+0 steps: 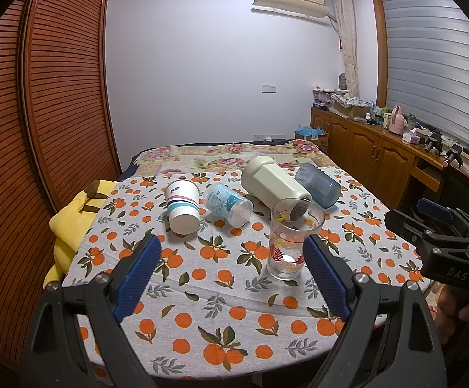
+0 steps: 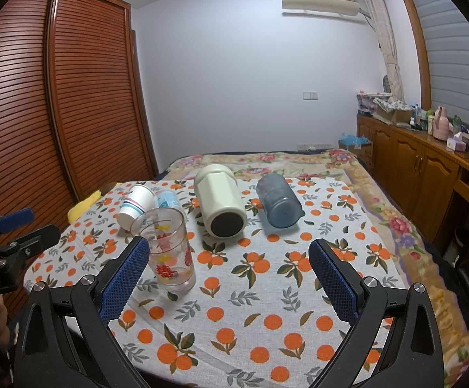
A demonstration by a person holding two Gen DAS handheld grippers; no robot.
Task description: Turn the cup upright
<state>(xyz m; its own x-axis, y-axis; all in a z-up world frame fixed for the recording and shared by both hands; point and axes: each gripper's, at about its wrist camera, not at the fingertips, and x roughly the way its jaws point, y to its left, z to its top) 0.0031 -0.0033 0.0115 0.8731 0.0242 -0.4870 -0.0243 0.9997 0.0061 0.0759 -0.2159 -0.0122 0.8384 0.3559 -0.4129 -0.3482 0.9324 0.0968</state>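
Observation:
A clear glass with red and yellow print (image 1: pixel 294 242) stands upright on the orange-patterned tablecloth (image 1: pixel 228 291); it also shows in the right wrist view (image 2: pixel 169 255). Behind it several cups lie on their sides: a striped paper cup (image 1: pixel 182 207) (image 2: pixel 135 206), a light-blue printed cup (image 1: pixel 228 204) (image 2: pixel 167 199), a cream flask (image 1: pixel 273 182) (image 2: pixel 219 205) and a blue-grey tumbler (image 1: pixel 318 189) (image 2: pixel 278 205). My left gripper (image 1: pixel 231 255) is open and empty, the glass just inside its right finger. My right gripper (image 2: pixel 228 258) is open and empty, the glass by its left finger.
A yellow plush toy (image 1: pixel 72 223) lies at the table's left edge. A wooden wardrobe (image 1: pixel 40 113) stands left. A floral bedspread (image 2: pixel 299 161) lies beyond the table. A wooden sideboard (image 2: pixel 422 158) with clutter runs along the right wall.

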